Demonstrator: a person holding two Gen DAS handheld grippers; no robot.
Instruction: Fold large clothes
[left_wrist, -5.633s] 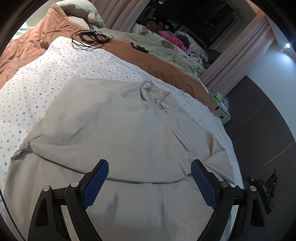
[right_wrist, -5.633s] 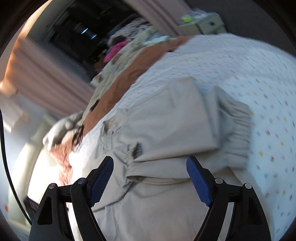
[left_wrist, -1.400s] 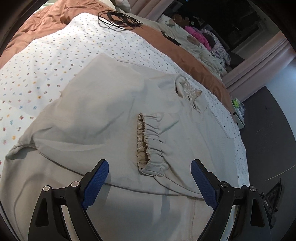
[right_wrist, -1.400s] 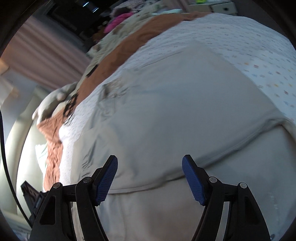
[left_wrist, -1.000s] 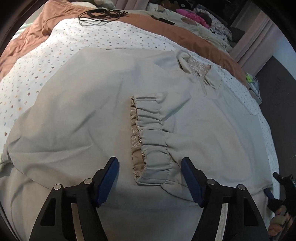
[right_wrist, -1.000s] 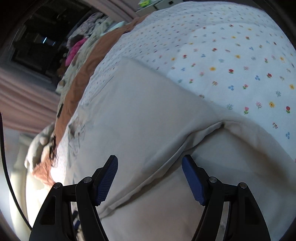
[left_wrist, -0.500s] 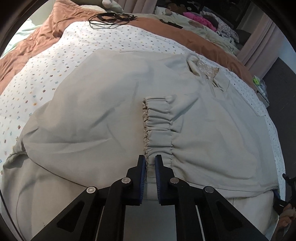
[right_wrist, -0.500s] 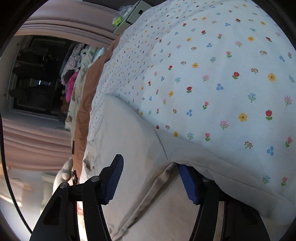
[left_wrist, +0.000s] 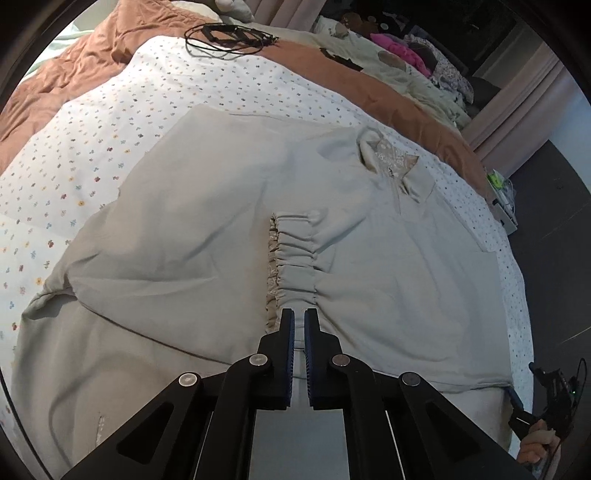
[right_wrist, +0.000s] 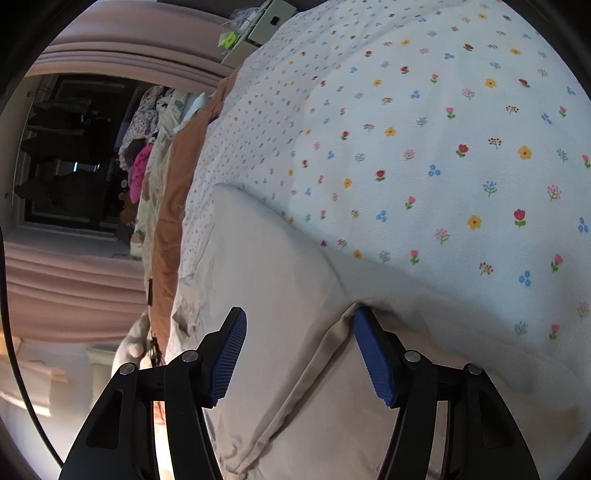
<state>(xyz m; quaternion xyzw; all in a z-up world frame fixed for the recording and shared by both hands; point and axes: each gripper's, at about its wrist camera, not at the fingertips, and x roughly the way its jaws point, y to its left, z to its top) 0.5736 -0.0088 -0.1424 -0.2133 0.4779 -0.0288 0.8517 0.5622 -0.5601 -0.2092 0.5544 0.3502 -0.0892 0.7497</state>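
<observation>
A large pale beige jacket (left_wrist: 207, 229) lies spread on a flowered bed sheet (left_wrist: 110, 122), collar (left_wrist: 391, 166) at the far side. One sleeve is folded across the chest, and its gathered elastic cuff (left_wrist: 295, 258) points toward me. My left gripper (left_wrist: 299, 314) is shut on the near end of that cuff. In the right wrist view my right gripper (right_wrist: 298, 319) stands open at the jacket's side edge (right_wrist: 280, 295). Its right pad (right_wrist: 369, 350) is tucked against a fold, its left pad (right_wrist: 229, 354) is over the cloth. The right gripper (left_wrist: 550, 402) also shows in the left wrist view's lower right corner.
A brown blanket (left_wrist: 92, 62) and a coiled black cable (left_wrist: 229, 37) lie at the far side of the bed. Piled clothes (left_wrist: 402, 51) sit beyond. The bed ends on the right at a dark floor (left_wrist: 554, 240), near a small white cabinet (left_wrist: 506, 210) and curtains (right_wrist: 74, 288).
My left gripper closed on the cuff's near end and rose slightly. My right gripper slid to the jacket's side edge, rolled, and its right finger went against the fold.
</observation>
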